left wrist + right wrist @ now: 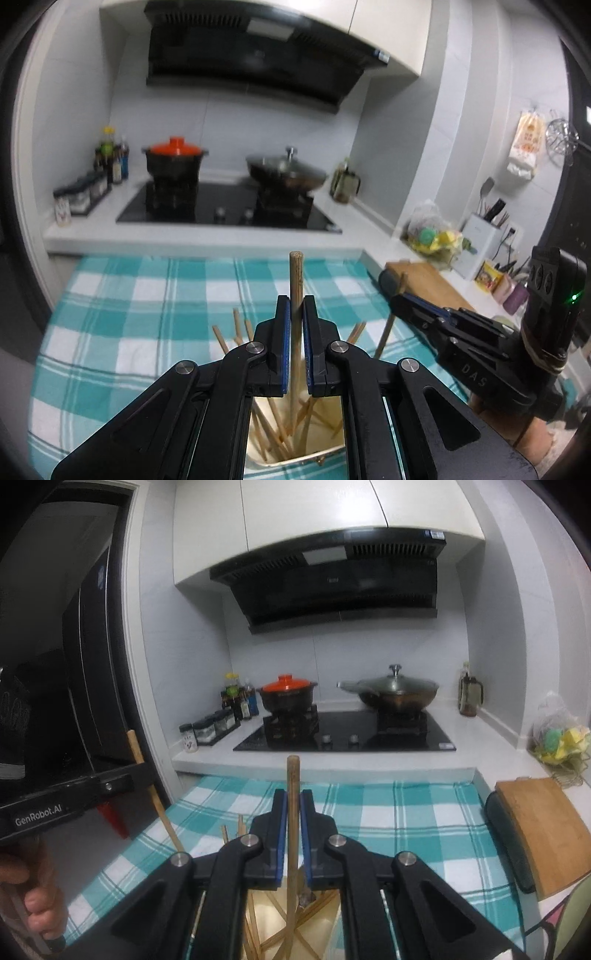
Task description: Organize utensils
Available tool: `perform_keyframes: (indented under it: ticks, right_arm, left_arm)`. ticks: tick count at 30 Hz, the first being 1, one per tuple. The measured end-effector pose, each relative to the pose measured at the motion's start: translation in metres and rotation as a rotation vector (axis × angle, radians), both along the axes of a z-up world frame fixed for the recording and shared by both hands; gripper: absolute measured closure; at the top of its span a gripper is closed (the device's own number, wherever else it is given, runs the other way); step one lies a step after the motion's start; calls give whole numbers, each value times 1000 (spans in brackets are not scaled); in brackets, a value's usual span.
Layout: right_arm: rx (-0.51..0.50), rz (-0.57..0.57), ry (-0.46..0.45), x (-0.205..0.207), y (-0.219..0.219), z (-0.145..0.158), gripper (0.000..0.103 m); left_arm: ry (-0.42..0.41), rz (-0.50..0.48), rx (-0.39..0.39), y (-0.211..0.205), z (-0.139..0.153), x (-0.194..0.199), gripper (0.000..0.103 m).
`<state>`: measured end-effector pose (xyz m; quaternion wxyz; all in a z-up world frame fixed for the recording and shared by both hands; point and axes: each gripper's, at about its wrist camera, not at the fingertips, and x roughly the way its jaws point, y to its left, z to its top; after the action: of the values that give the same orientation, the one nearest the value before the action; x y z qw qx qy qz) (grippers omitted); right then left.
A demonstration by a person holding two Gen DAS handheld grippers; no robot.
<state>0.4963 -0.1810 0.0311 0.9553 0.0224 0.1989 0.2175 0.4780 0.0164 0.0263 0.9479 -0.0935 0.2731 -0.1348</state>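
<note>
Presently each hand-held gripper, left [295, 306] and right [293, 800], clamps one chopstick [295, 295] upright above the cream holder [325, 448], presumably for sorting.

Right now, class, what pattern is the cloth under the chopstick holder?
Teal-and-white check tablecloth, clearest in the right wrist view.

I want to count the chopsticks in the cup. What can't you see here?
- Left wrist view: the left tongs hide most of the cup; its chopsticks overlap.
- Right wrist view: the right tongs cover the cup, cut off below.
- Both: held sticks' lower ends lost among others.
</note>
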Motion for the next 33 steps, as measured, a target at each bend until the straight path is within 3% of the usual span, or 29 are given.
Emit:
perform_keyframes:
  ticks: [6, 8, 10, 11, 17, 20, 24, 29, 33]
  right_arm:
    - [-31, 66, 181, 29, 14, -51, 95]
    - [-30, 80, 237, 38, 18, -62, 92]
    - [-3, 81, 282, 46, 17, -68, 64]
    - [13, 70, 291, 46, 15, -67, 48]
    - [13, 10, 208, 16, -7, -40, 43]
    - [11, -14, 155, -13, -19, -27, 29]
    - [-35, -32, 102, -64, -26, -19, 15]
    - [-87, -96, 8, -133, -23, -19, 15]
    - [-66, -96, 48, -162, -25, -28, 13]
  left_arm:
    - [125, -9, 23, -8, -48, 25, 97]
    - [149, 9, 33, -6, -52, 27, 89]
    - [154, 39, 40, 0, -49, 23, 41]
    - [134, 57, 51, 4, -44, 17, 33]
    - [39, 154, 199, 13, -20, -38, 5]
    - [-28, 216, 280, 11, -19, -76, 1]
    - [-73, 272, 312, 2, -23, -128, 0]
    - [-81, 264, 280, -10, -26, -179, 0]
    - [-55, 267, 267, -13, -25, -206, 0]
